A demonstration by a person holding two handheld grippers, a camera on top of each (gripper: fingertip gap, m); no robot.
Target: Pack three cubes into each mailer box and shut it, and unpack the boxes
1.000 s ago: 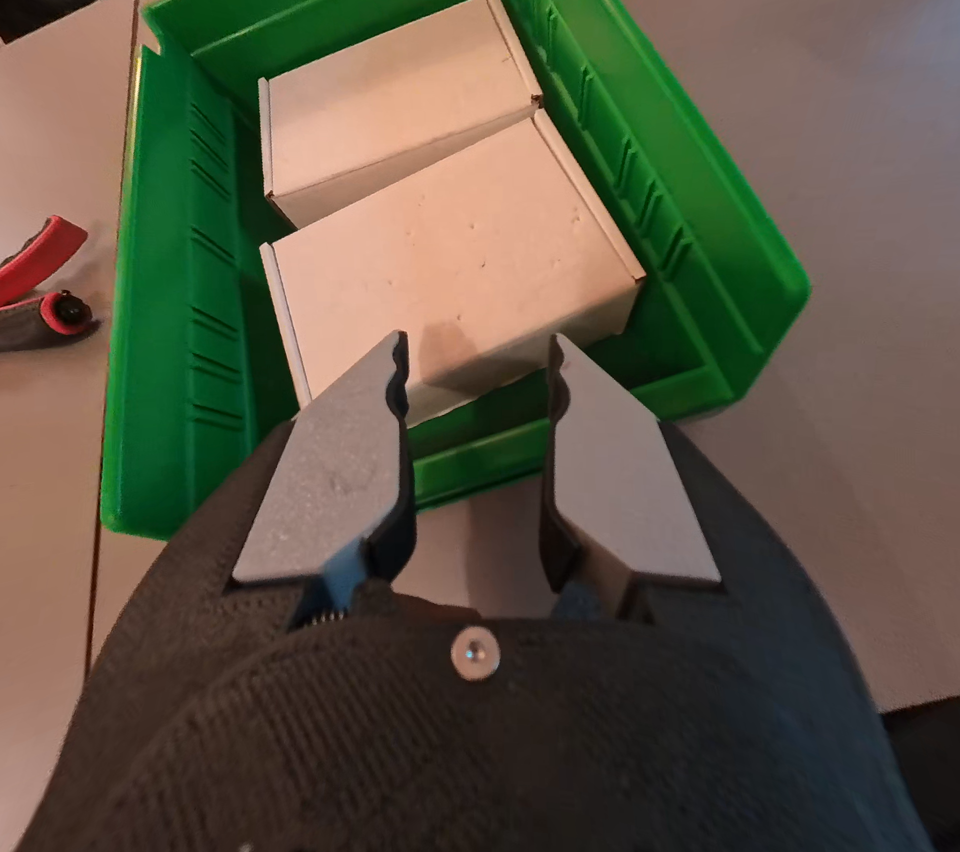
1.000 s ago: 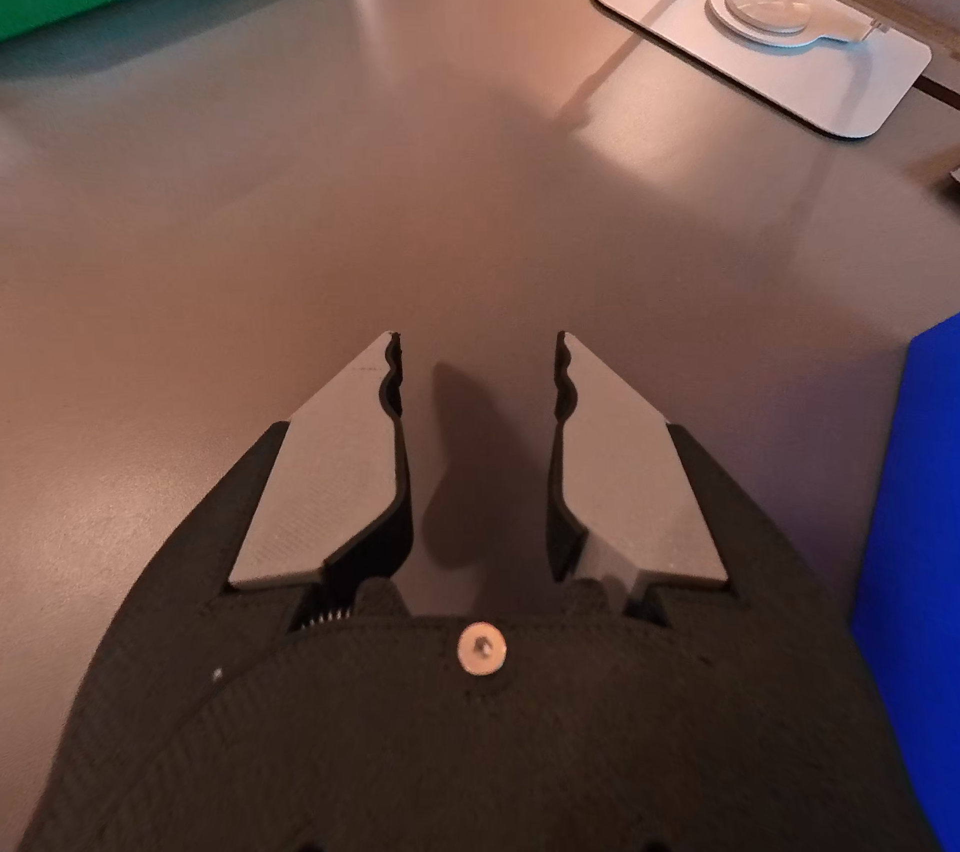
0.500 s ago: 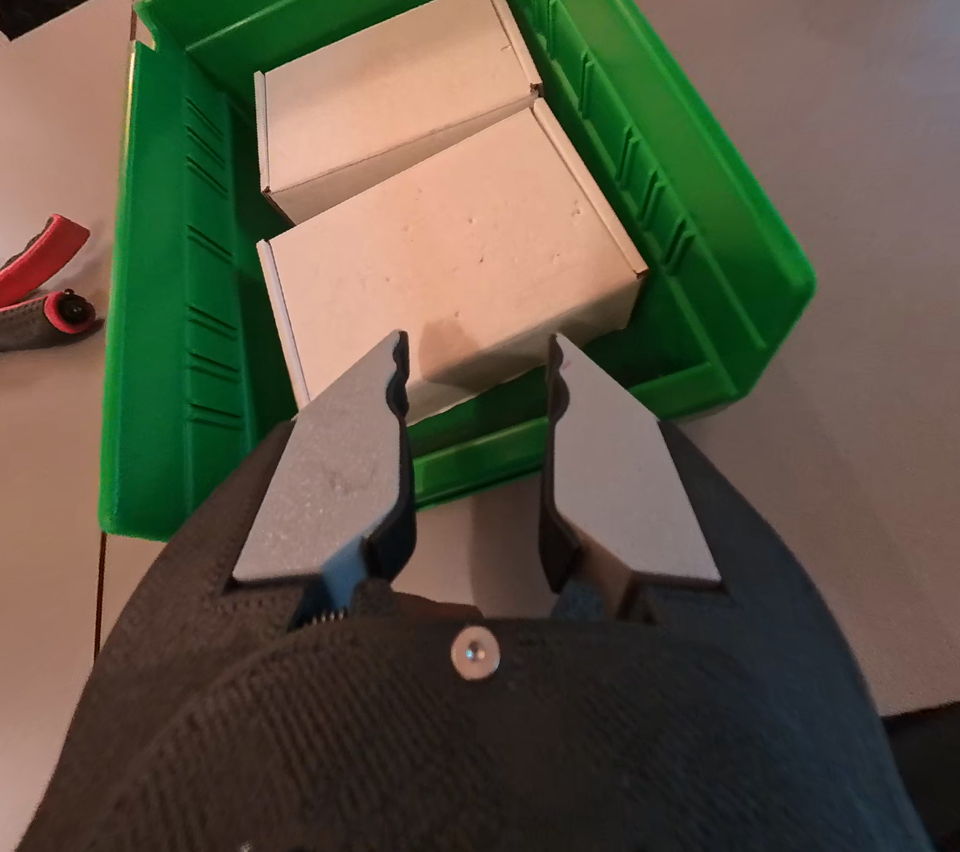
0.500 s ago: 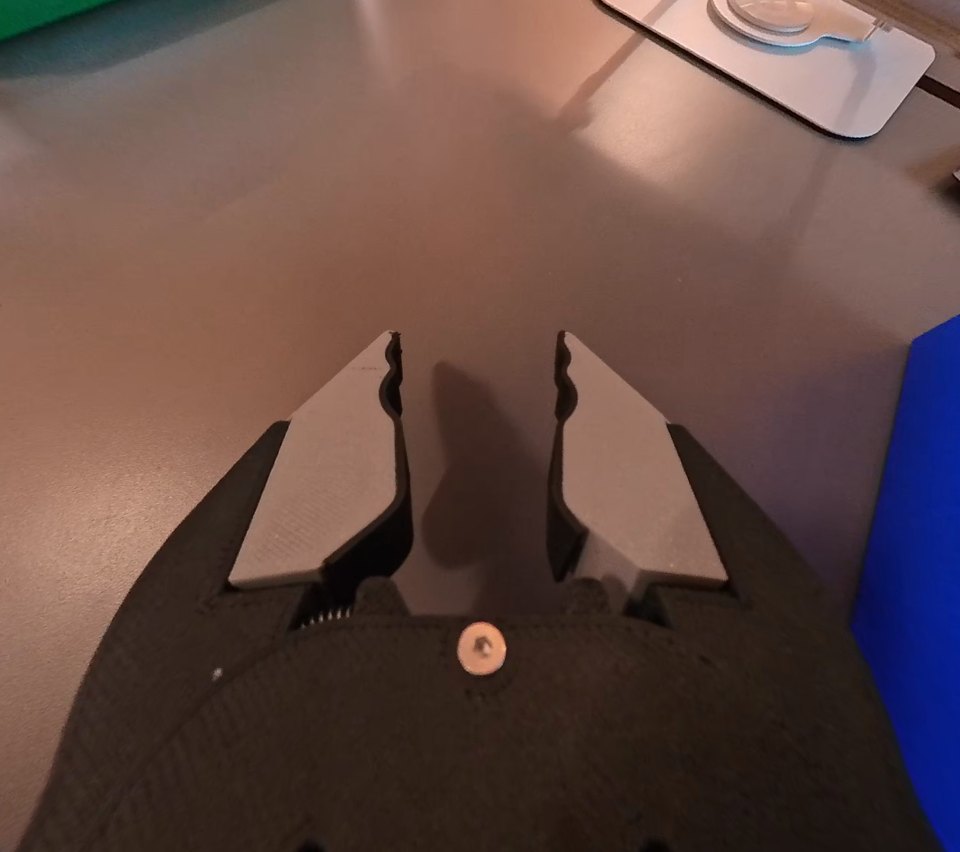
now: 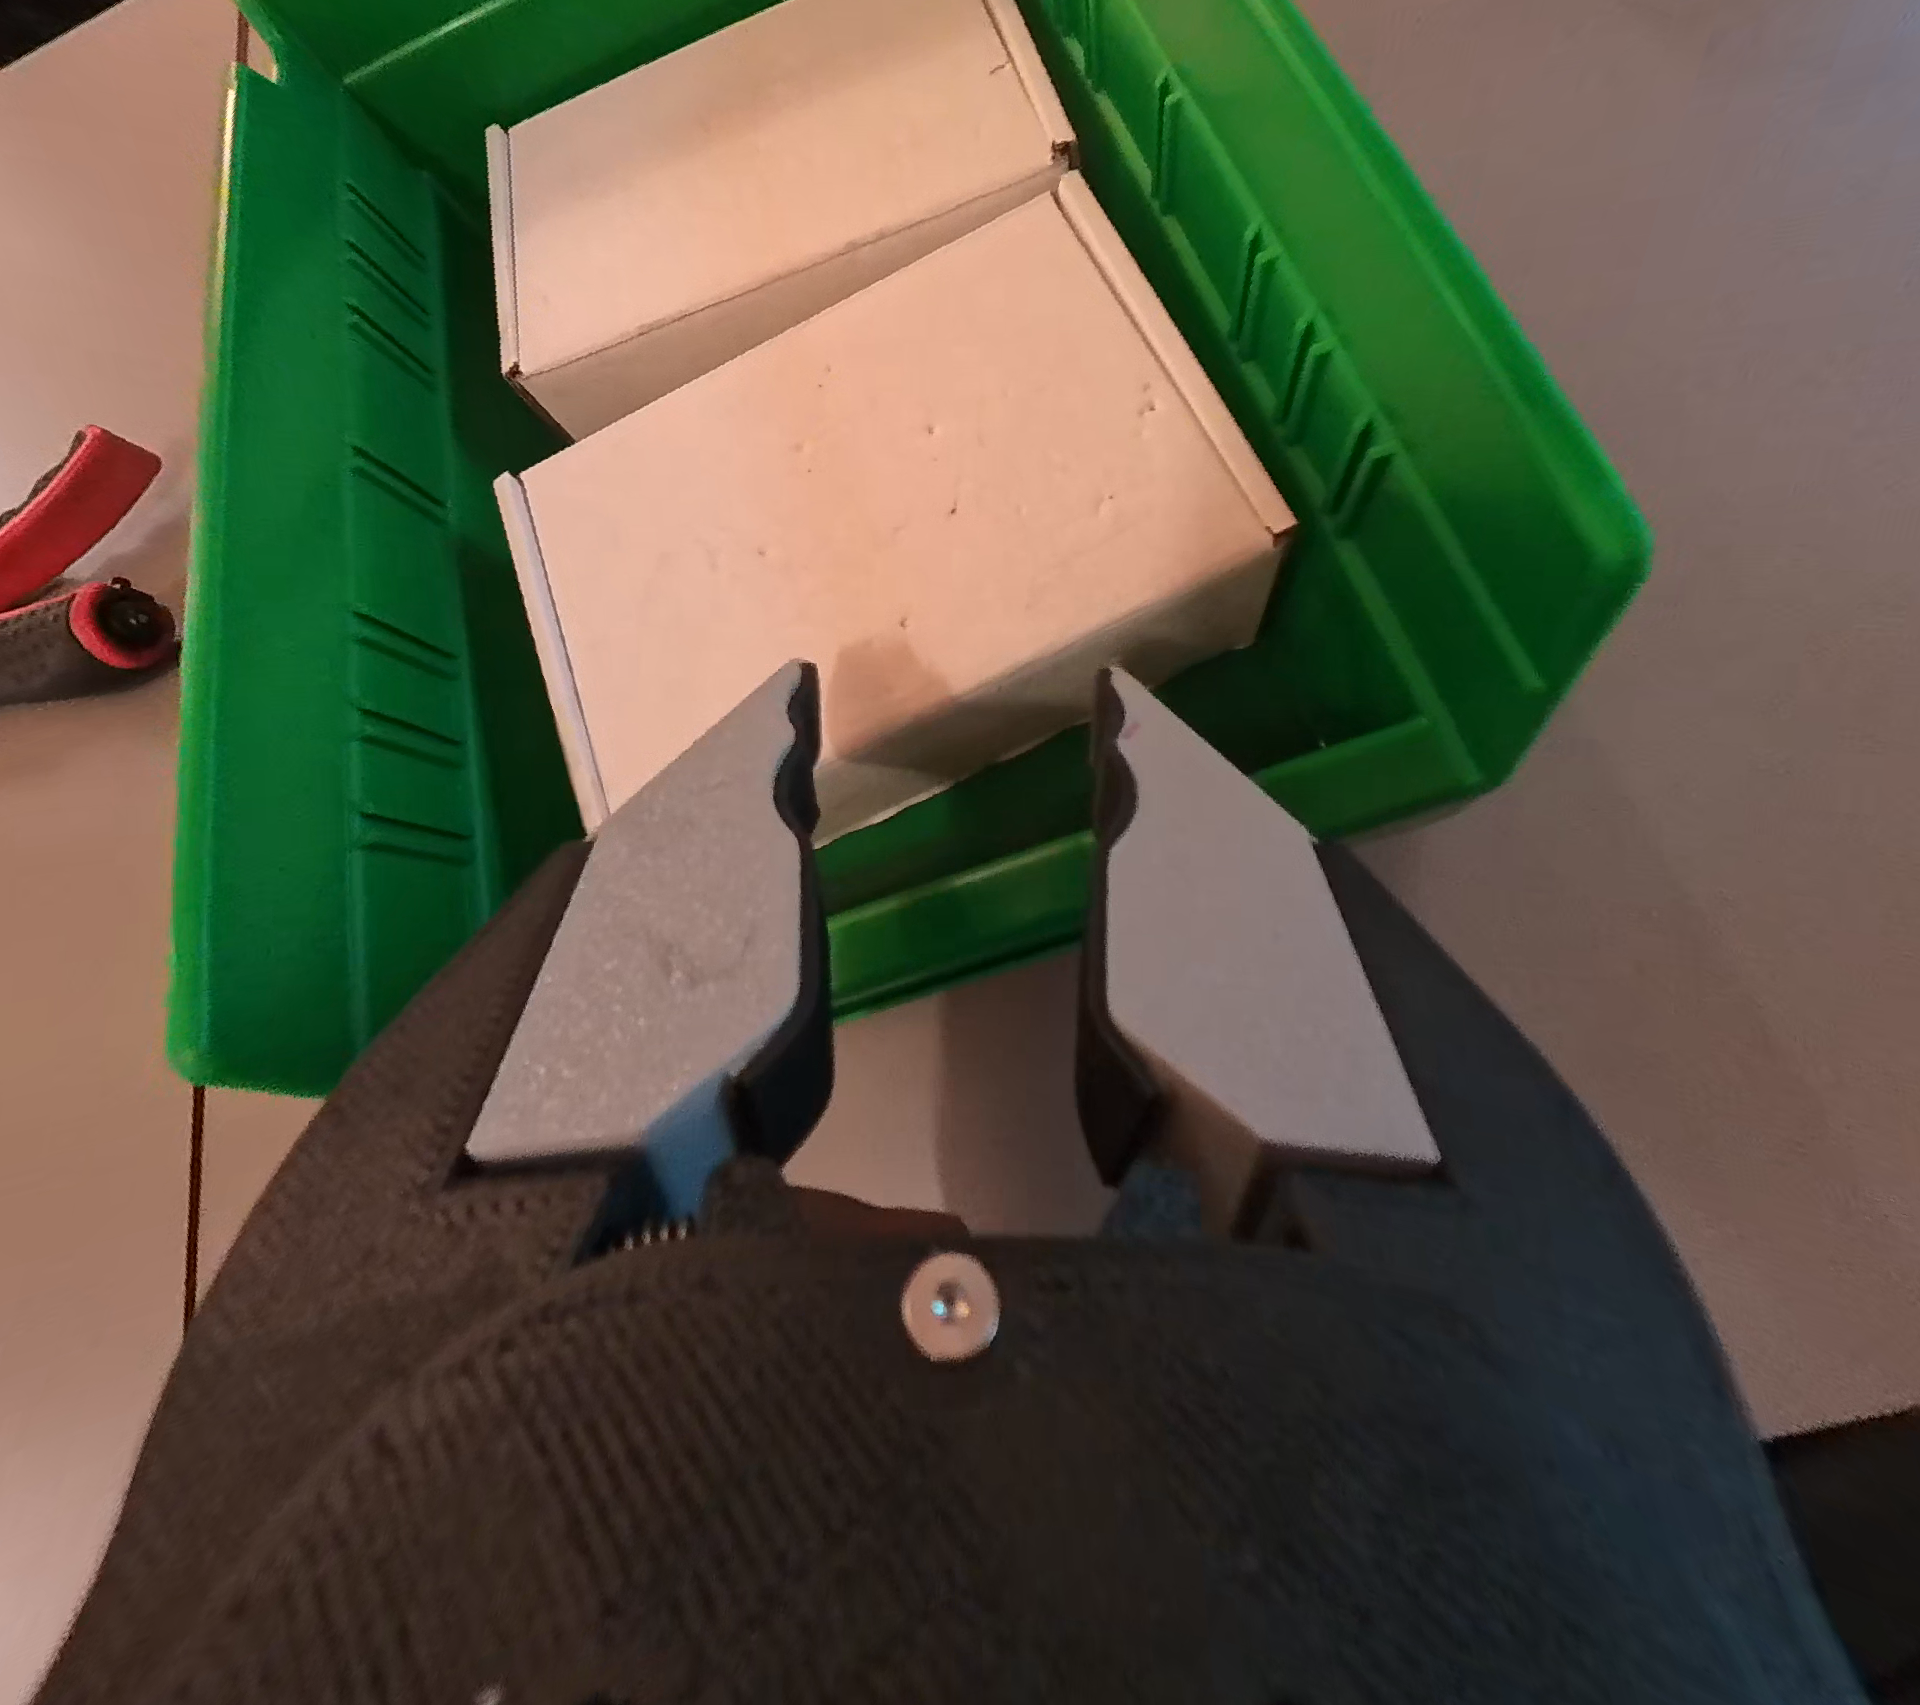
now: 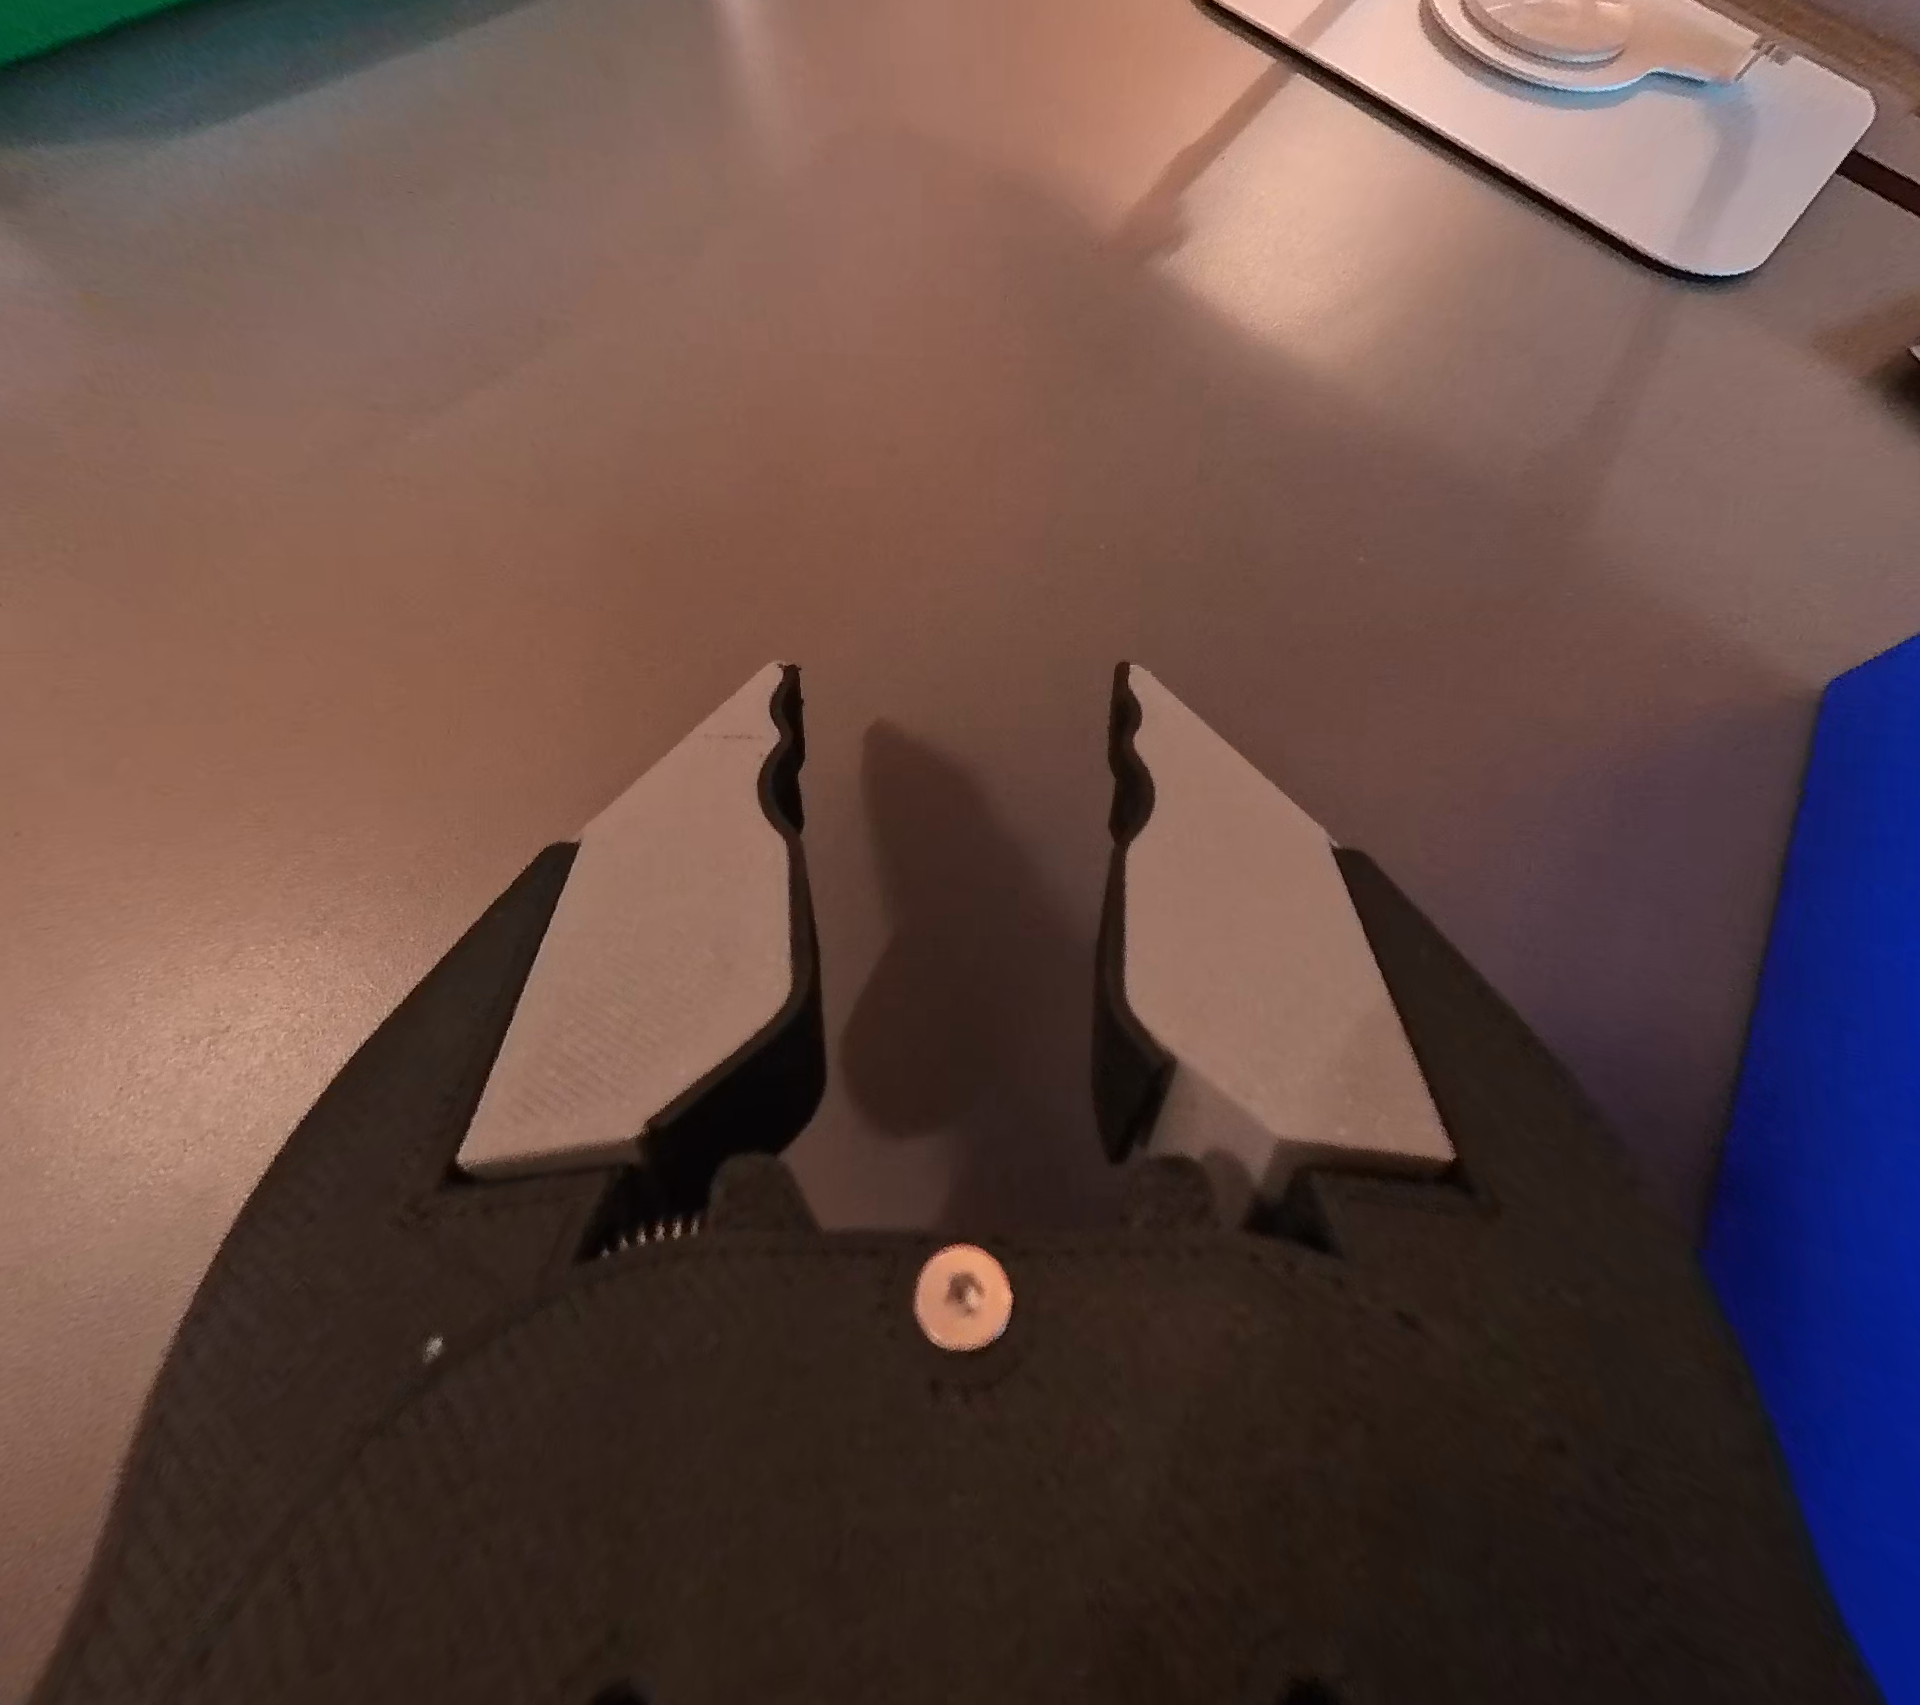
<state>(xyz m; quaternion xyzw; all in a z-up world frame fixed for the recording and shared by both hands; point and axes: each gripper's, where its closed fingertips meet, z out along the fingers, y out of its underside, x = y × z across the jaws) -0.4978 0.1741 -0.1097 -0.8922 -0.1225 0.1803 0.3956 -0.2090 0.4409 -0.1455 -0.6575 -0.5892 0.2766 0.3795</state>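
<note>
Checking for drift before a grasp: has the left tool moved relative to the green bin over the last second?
Yes, slightly. The left tool has eased forward toward the green bin: the bin's rim now spreads a little wider in the left wrist view.

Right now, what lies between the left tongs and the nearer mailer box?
In the left wrist view, only the green bin's low front wall separates the open left tongs from the nearer mailer box.
</note>
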